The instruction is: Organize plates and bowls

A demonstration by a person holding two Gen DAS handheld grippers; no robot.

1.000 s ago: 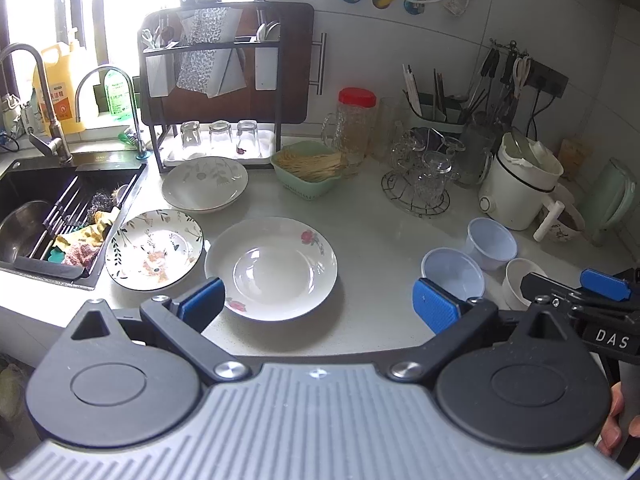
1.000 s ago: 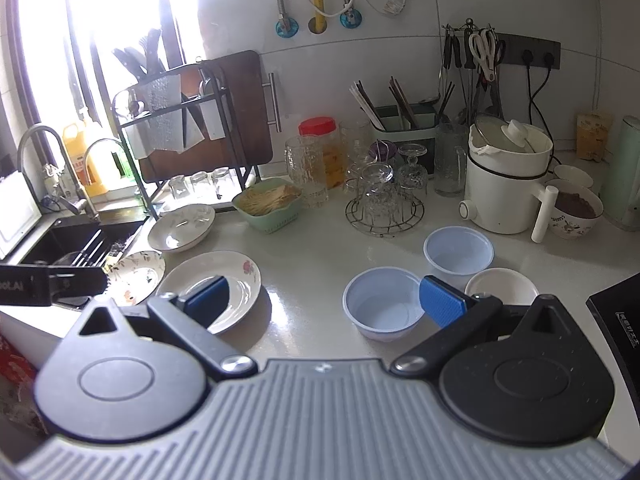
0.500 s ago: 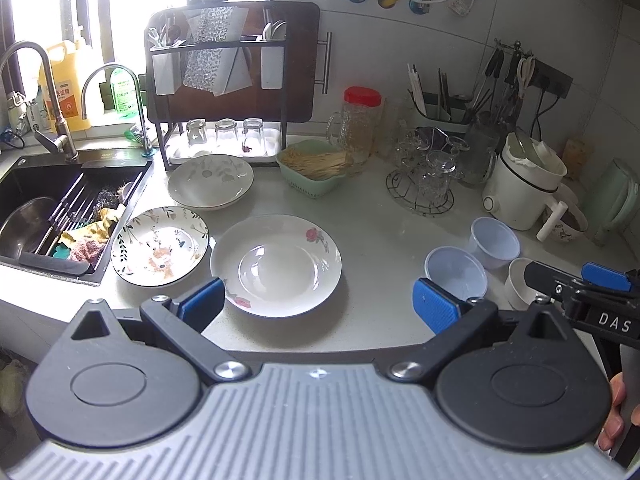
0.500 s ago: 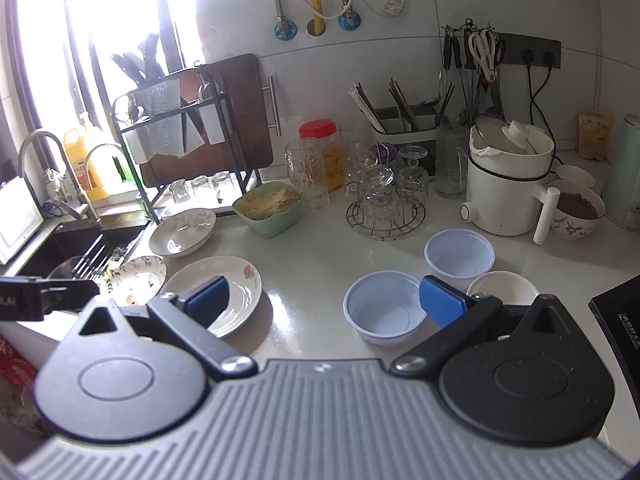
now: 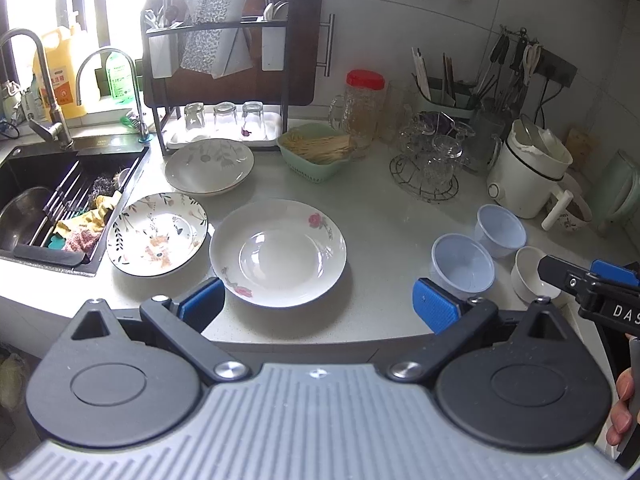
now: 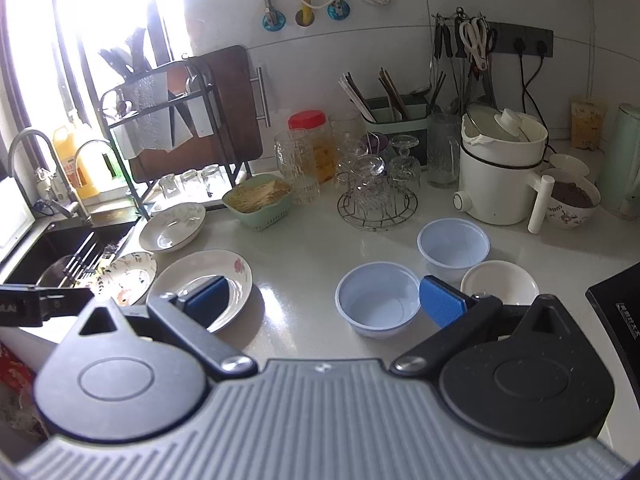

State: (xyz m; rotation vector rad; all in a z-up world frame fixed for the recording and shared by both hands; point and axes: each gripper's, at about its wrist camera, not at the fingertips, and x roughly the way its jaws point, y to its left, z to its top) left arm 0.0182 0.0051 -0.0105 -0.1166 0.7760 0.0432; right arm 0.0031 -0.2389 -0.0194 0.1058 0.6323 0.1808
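Hovering above the counter's (image 5: pixel 380 216) front edge, the left gripper (image 5: pixel 316 306) is held with its blue pads wide apart and nothing between them. The rose plate (image 5: pixel 278 252) is seen just ahead of it; the leaf plate (image 5: pixel 157 234) lies touching that one's left rim, beside the sink (image 5: pixel 60 196), and a pale plate (image 5: pixel 209 165) is set behind, in front of the rack (image 5: pixel 224 80). The right gripper (image 6: pixel 326 300) is likewise spread open and empty, poised over the counter's near edge. A blue bowl (image 6: pixel 378 304) is caught right between its fingers' line of sight, a second blue bowl (image 6: pixel 453 244) is placed behind it, and a white bowl (image 6: pixel 500 282) sits just beside both, to the right. Plates are grouped left, bowls right, well apart. A hand (image 5: pixel 622 408) is glimpsed at the left view's right edge.
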